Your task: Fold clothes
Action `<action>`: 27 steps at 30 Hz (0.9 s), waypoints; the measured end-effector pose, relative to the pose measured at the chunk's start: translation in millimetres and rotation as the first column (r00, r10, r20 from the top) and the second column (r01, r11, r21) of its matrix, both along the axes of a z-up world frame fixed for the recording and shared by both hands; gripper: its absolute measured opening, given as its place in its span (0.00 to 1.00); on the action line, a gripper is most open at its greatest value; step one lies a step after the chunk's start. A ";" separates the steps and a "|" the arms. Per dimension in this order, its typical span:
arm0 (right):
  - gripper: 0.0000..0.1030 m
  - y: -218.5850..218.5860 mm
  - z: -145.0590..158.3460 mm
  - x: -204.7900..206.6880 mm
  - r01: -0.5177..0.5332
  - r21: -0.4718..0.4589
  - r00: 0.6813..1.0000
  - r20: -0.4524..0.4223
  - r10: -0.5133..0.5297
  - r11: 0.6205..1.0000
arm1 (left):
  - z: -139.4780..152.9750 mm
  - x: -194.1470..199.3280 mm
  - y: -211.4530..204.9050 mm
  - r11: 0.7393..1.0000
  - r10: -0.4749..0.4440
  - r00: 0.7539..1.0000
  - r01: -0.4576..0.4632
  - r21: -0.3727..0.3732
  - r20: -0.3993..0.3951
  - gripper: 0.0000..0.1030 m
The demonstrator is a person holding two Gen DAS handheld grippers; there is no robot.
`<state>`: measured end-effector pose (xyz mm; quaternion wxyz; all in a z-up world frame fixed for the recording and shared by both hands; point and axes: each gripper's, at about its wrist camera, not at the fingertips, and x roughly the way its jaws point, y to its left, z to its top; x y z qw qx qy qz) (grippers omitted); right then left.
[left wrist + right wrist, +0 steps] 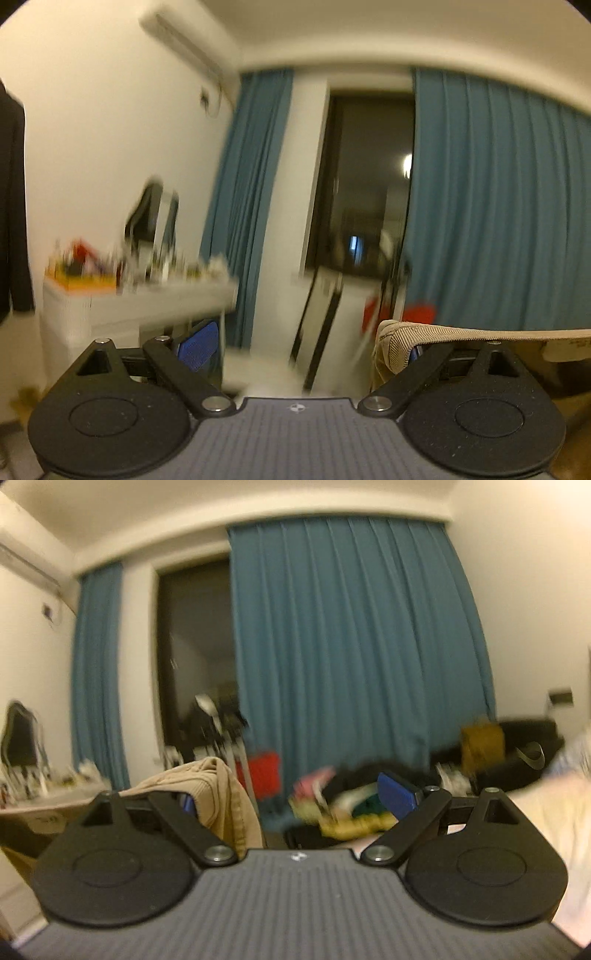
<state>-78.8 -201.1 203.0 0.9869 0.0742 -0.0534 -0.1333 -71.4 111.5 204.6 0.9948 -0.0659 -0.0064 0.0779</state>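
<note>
A tan ribbed garment (397, 341) hangs over the right finger of my left gripper (306, 349) and runs off to the right as a taut band. The jaws stand wide apart and the left blue pad (197, 343) is bare. In the right wrist view the same tan garment (225, 794) drapes over the left finger of my right gripper (292, 801). There too the jaws are wide, and the right blue pad (397, 797) is bare. Both grippers point level at the curtained window, and nothing is pinched between either pair of pads.
Blue curtains (498, 203) flank a dark window (369, 184). A white dressing table (147, 295) with a mirror and clutter stands at the left. A heap of coloured clothes (343, 812) lies ahead, with pale bedding (546, 812) to the right. A black jacket (11, 203) hangs at the far left.
</note>
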 end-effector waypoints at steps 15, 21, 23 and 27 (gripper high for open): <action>0.90 -38.4 279.6 -107.4 -0.117 -0.116 0.978 0.158 0.135 0.986 | 269.5 -73.2 -19.6 0.976 -0.216 0.945 0.216 0.027 0.247 0.98; 0.90 -52.6 308.4 -93.5 -0.105 -0.137 0.988 0.097 0.119 0.985 | 271.8 -21.6 -43.5 0.955 -0.292 0.951 0.295 -0.016 0.099 0.98; 0.90 -59.7 296.5 -70.4 -0.103 -0.120 0.993 0.043 0.109 0.987 | 249.9 13.5 -55.3 0.948 -0.316 0.948 0.317 -0.041 0.018 0.98; 0.90 -81.3 248.6 -1.5 -0.087 -0.082 0.993 -0.084 0.080 0.993 | 192.4 94.4 -77.7 0.936 -0.348 0.929 0.337 -0.104 -0.127 0.98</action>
